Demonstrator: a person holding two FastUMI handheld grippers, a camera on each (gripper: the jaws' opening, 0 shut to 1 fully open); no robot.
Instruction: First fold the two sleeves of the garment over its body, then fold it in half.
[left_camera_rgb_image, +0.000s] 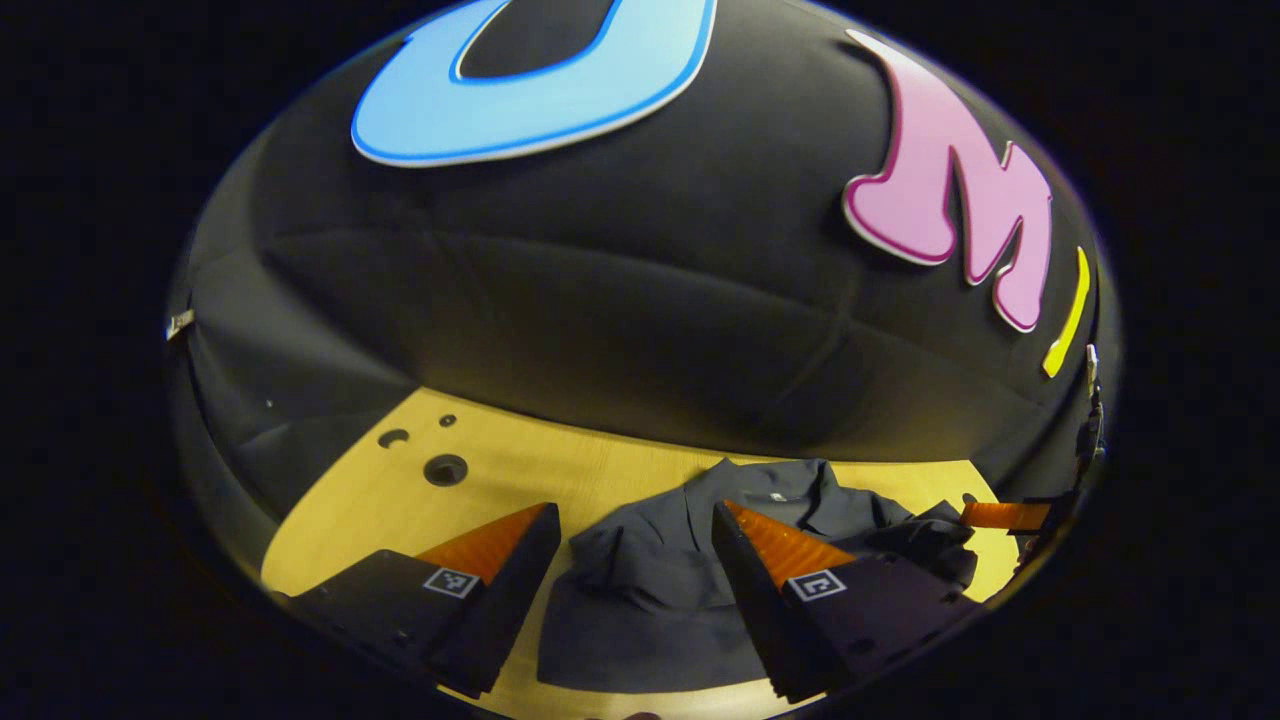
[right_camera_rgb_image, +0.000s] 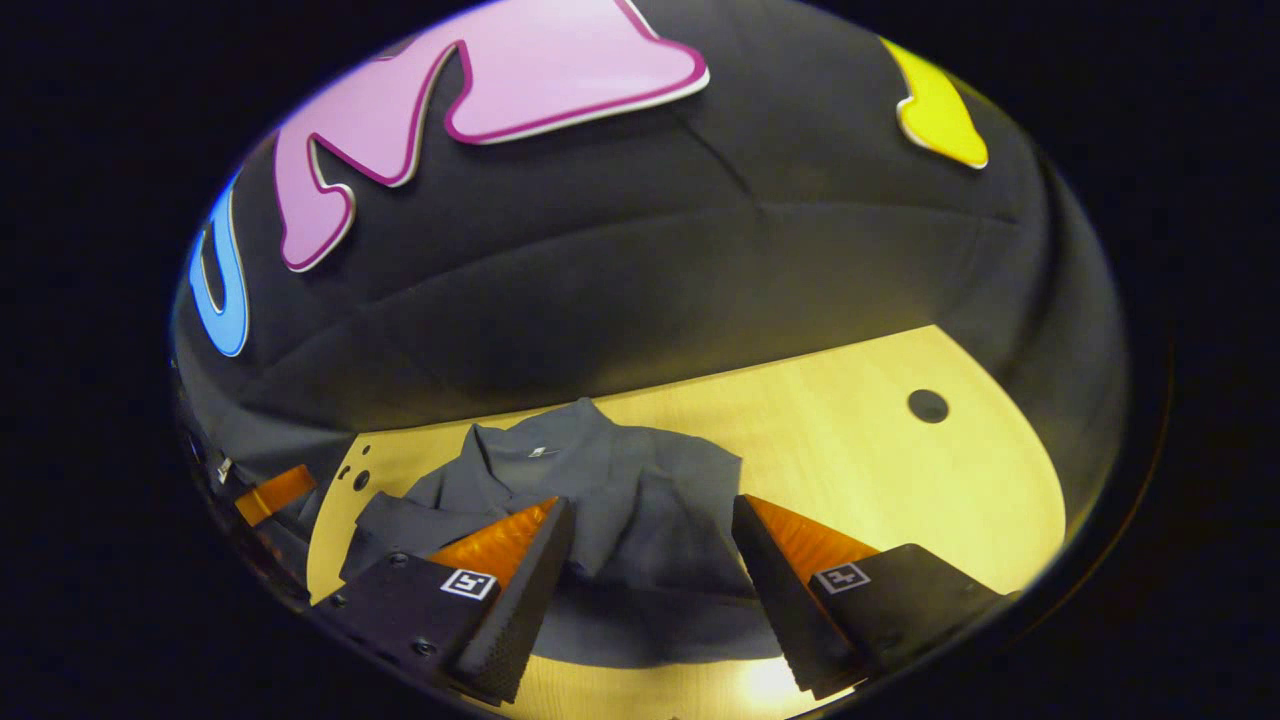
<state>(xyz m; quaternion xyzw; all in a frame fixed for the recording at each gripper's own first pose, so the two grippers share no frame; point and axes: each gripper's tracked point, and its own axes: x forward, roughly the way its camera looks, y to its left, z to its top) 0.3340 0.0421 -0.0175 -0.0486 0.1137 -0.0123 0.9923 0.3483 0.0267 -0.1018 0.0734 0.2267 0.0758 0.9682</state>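
A dark grey collared shirt (left_camera_rgb_image: 650, 590) lies rumpled on the light wooden table (left_camera_rgb_image: 380, 500), collar (left_camera_rgb_image: 790, 492) toward the booth wall and hem toward me. My left gripper (left_camera_rgb_image: 633, 510) is open above the shirt's near part, its fingers apart on either side of the cloth and holding nothing. In the right gripper view the same shirt (right_camera_rgb_image: 640, 500) lies with its collar (right_camera_rgb_image: 530, 450) at the far side and one bunched sleeve (right_camera_rgb_image: 400, 522) sticking out to the left. My right gripper (right_camera_rgb_image: 653, 502) is open over the shirt's body, gripping nothing.
The table has round holes (left_camera_rgb_image: 445, 468) at the back left and one hole (right_camera_rgb_image: 927, 405) at the back right. Bare tabletop (right_camera_rgb_image: 880, 470) spreads to the right of the shirt. The other gripper's finger (left_camera_rgb_image: 1005, 515) shows far right, and its counterpart (right_camera_rgb_image: 275, 490) far left.
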